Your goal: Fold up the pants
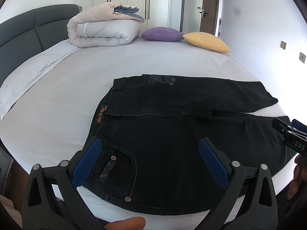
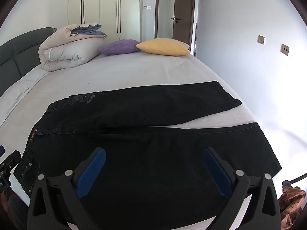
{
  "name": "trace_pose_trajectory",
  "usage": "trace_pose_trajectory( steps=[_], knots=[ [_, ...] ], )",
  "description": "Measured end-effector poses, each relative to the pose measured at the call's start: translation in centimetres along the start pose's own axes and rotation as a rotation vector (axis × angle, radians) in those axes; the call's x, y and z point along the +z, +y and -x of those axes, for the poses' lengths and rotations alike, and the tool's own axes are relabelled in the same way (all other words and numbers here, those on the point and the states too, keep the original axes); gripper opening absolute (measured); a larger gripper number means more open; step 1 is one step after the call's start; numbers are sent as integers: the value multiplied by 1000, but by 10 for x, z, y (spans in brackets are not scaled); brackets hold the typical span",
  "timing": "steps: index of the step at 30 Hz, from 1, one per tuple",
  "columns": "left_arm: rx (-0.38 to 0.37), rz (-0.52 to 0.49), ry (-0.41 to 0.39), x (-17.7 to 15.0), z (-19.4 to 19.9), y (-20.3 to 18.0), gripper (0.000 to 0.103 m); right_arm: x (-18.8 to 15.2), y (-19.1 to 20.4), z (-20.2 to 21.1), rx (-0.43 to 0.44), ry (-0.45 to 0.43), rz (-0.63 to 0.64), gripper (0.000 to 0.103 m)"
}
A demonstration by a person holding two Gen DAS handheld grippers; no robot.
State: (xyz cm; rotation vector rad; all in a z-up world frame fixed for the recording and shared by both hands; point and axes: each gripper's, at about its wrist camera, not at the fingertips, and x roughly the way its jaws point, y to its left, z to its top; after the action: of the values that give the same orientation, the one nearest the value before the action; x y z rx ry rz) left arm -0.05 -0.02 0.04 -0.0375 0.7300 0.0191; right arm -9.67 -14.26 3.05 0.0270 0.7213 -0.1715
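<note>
Left wrist view: the left gripper [image 1: 149,164] is hovering with fingers spread wide and nothing in them, right over the waistband end of the black pants [image 1: 172,143] lying along the near edge of the bed [image 1: 76,80].

Right wrist view: the right gripper [image 2: 153,172] is hanging released too, over the near leg. The pants are running left to right, cuffs toward the bed's right edge. The near hem is getting hidden under both grippers.
</note>
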Motion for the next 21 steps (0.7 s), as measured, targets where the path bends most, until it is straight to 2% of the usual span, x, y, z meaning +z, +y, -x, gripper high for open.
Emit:
trace_pose_trajectory(
  steps=[21],
  knots=[
    [1,8,7,-5,0,2,103,-4,3,-2,4,9,5,103]
  ],
)
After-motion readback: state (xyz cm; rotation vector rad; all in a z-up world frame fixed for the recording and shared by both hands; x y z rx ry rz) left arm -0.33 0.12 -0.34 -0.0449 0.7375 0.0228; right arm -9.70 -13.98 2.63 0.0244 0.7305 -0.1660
